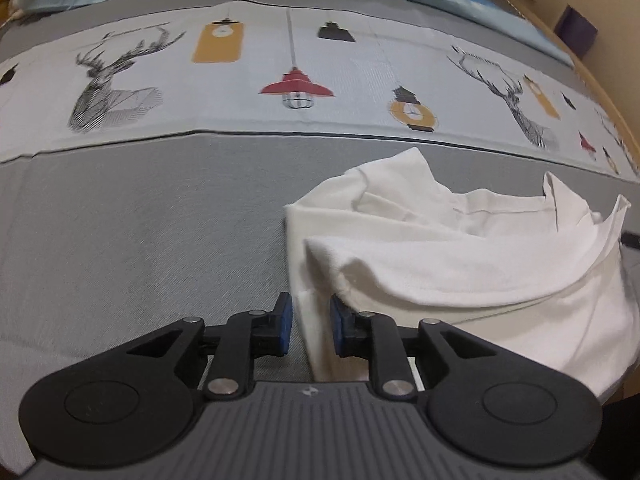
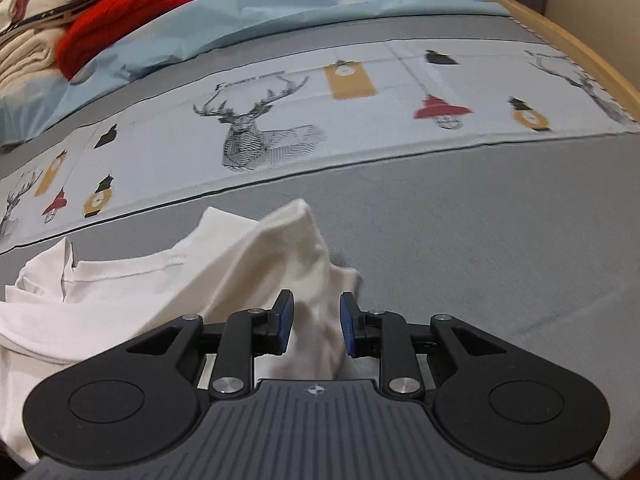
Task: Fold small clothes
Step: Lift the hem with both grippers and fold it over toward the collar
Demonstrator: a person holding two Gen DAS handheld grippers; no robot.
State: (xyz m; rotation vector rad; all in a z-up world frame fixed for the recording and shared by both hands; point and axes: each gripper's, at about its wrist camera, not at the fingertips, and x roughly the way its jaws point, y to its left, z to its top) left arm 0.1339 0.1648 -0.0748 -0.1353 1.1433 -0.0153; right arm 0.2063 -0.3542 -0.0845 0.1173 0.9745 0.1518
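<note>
The only writing I can find is a small dark word above the deer head (image 2: 256,140) on the printed band, upper centre of my right wrist view, too blurred to read. A small emblem sits on each ribbed gripper body.

I am working over a bed (image 1: 140,240) with a grey cover and a pale band (image 1: 320,80) printed with deer heads, lamps and lanterns. A light blue sheet (image 2: 260,16) lies along the top of the frame, and a wooden bed edge (image 2: 560,28) curves at upper right. Piled clothes, one bright red (image 2: 132,12), sit at upper left.

The white garment (image 1: 460,264) lies rumpled on the grey cover, at lower right in my left view.

My left gripper (image 1: 311,326) has its jaws parted, with the garment's left edge between them, not pinched. My right gripper (image 2: 316,328) is likewise parted, with blurred white cloth in the gap.
</note>
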